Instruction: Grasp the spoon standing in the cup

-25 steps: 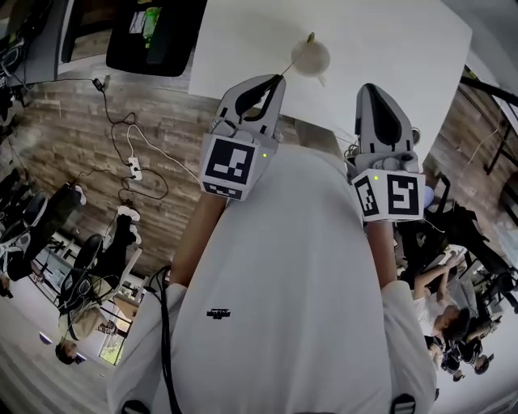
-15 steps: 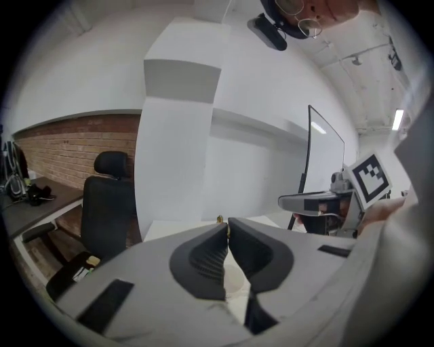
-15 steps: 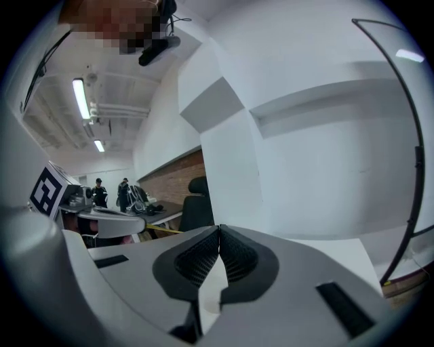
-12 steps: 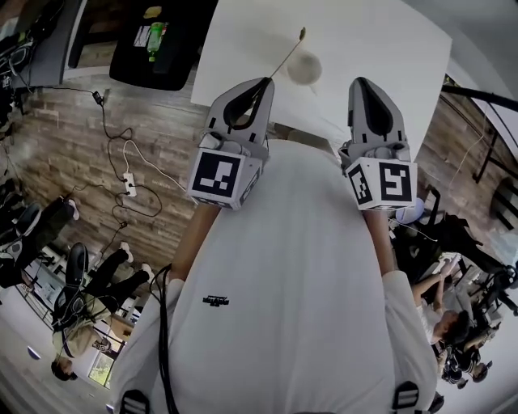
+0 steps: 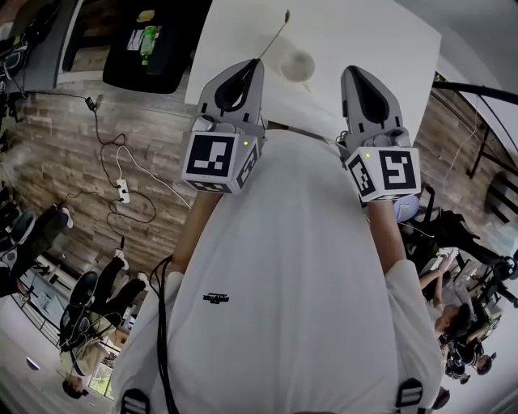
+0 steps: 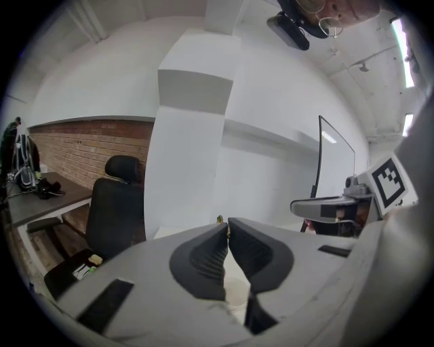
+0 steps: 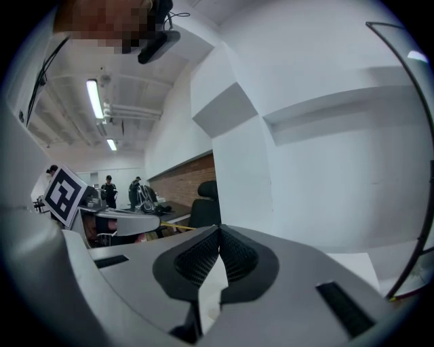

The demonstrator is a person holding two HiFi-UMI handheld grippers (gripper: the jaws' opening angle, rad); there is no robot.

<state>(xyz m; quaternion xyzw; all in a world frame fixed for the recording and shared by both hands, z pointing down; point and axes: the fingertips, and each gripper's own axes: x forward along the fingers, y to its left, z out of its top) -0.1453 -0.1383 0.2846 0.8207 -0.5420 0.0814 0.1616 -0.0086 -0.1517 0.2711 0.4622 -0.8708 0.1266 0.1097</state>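
Your left gripper (image 5: 256,64) pinches the thin, gold-tipped spoon (image 5: 275,34) at its jaw tips, just left of the small white cup (image 5: 298,65). Your right gripper (image 5: 350,73) is closed and empty.

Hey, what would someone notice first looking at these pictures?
The thin spoon stands out first: it juts from the closed tips of the left gripper out over the white table, clear of the cup just to its right. The right gripper hovers shut and empty on the cup's other side, near the table's front edge.
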